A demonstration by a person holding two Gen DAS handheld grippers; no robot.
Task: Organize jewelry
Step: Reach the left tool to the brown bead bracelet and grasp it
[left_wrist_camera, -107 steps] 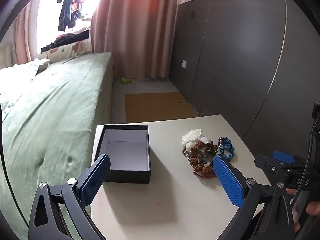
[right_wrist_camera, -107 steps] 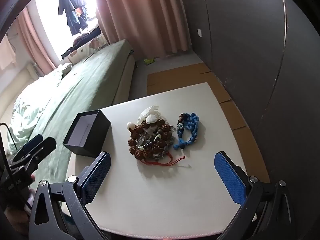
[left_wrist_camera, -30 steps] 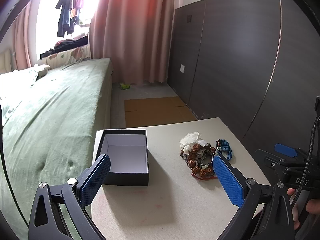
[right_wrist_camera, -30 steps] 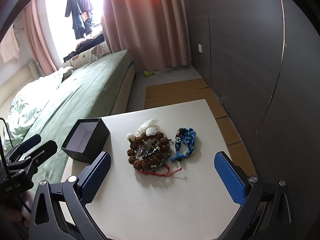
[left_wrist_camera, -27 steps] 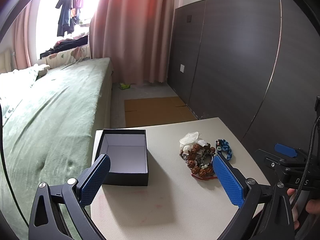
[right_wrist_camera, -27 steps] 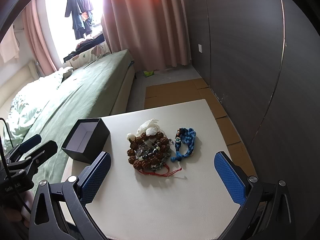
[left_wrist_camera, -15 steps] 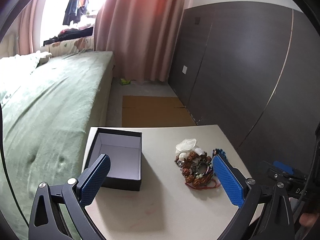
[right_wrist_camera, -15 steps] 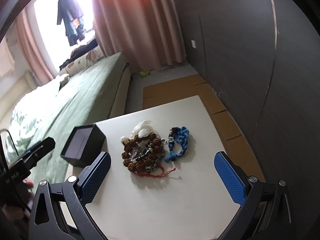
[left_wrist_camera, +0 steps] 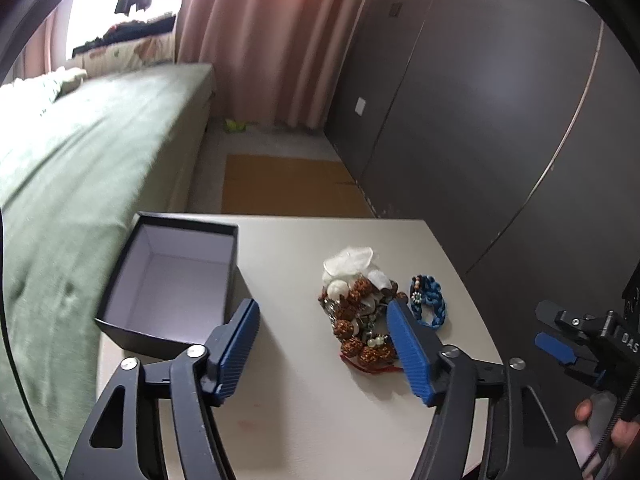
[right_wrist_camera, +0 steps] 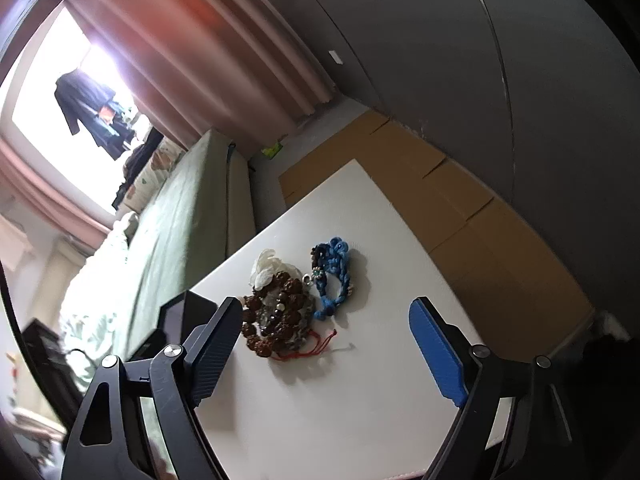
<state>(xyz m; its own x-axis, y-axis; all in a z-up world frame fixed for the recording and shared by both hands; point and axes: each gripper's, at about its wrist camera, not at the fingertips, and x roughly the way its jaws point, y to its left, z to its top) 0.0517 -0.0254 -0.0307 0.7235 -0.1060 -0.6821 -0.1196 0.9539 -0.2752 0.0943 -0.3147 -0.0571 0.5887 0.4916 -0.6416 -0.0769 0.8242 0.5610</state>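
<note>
Pale table [left_wrist_camera: 312, 420], small, beside green-covered bed [left_wrist_camera: 80, 168]. Pink curtains [left_wrist_camera: 260, 40], dark panelled wall [left_wrist_camera: 480, 120], cardboard sheets [left_wrist_camera: 288, 184] on floor.

Black open box [left_wrist_camera: 172, 284] at table's left side, pale lining bare. Jewelry right of box: brown bead bracelets [left_wrist_camera: 356, 320] heaped with white piece [left_wrist_camera: 348, 260]; blue braided bracelet [left_wrist_camera: 428, 300] just beside.

Left gripper [left_wrist_camera: 324, 352] above table, jaws closing, nothing between. Right gripper [right_wrist_camera: 324, 352] jaws closing, wider, nothing between.

Right view tilted, blurred; box mostly hidden behind finger. Heap's smaller beads hard to separate.
</note>
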